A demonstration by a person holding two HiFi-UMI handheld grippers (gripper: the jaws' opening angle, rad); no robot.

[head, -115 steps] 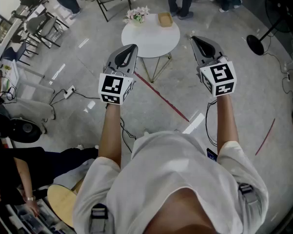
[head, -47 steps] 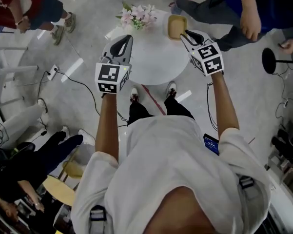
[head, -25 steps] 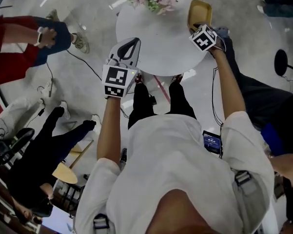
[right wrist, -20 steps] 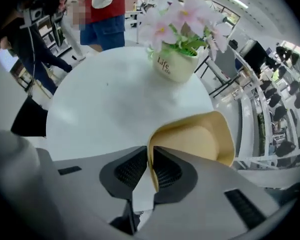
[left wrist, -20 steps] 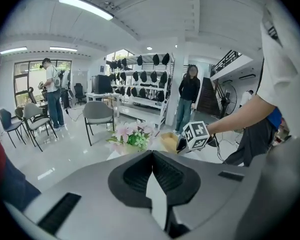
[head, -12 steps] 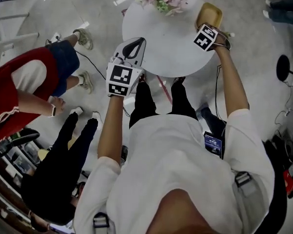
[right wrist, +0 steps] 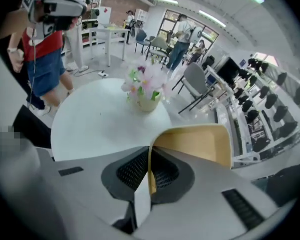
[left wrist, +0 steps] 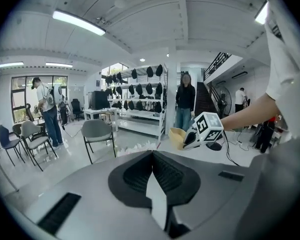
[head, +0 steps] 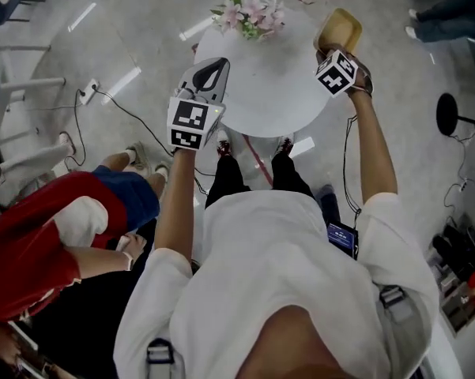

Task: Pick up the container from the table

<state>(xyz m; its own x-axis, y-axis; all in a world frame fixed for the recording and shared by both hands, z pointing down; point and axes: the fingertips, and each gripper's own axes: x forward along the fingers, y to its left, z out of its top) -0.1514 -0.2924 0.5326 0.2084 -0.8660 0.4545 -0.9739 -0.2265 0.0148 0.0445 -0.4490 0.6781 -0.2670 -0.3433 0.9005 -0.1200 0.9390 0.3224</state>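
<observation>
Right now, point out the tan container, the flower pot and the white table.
tan container [right wrist: 194, 144], right gripper view, inner floor.
flower pot [right wrist: 149, 104], right gripper view, pot's side.
white table [head: 275, 93], head view, bare top.

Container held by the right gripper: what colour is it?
Plain tan-yellow, no pattern. The container shows best in the right gripper view, clamped by the right gripper.

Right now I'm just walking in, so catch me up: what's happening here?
A person holds a gripper in each hand at a white table. The right gripper is shut on the wall of the tan container, which seems clear of the tabletop. The left gripper, shut and empty, hovers near the table's edge.
</observation>
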